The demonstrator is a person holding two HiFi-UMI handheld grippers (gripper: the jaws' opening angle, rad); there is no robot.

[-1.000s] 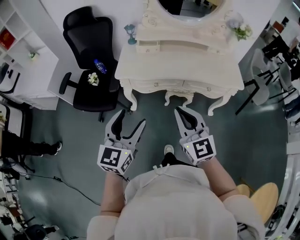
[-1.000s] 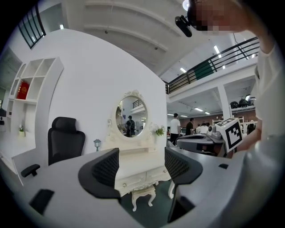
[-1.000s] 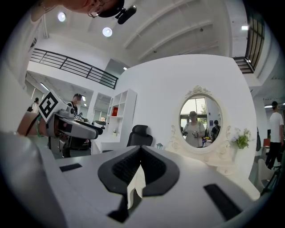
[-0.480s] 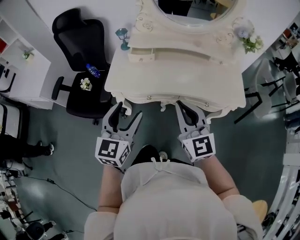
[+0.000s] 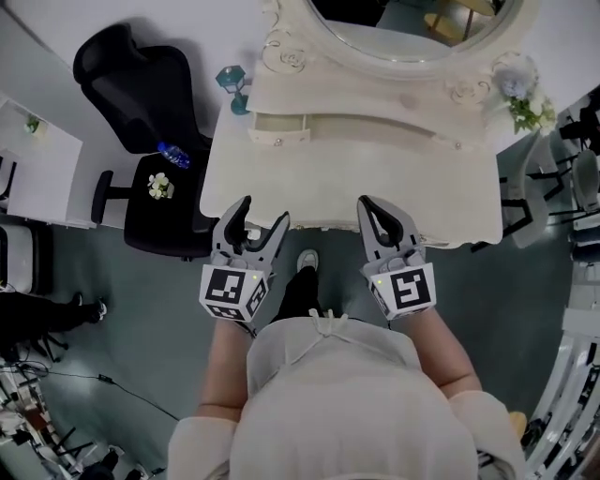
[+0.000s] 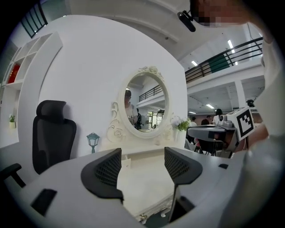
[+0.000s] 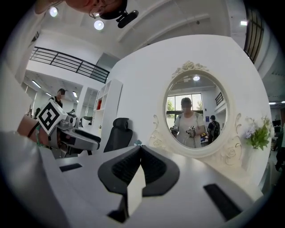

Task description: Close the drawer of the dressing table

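Observation:
The cream dressing table with its oval mirror stands right in front of me. On its raised back shelf, at the left, a small drawer sticks out over the tabletop. My left gripper hovers open at the table's front edge, below that drawer, with nothing between its fingers. In the left gripper view the drawer shows far off between the spread jaws of the left gripper. My right gripper is shut and empty at the front edge further right. In the right gripper view the right gripper points at the mirror.
A black office chair stands left of the table, with a water bottle and a small posy on its seat. A teal lamp ornament and flowers sit at the table's back corners. White shelving is at far left.
The person has stepped up to the table, so both grippers have gone from over the floor to the table's front edge. The left stays open, the right stays shut.

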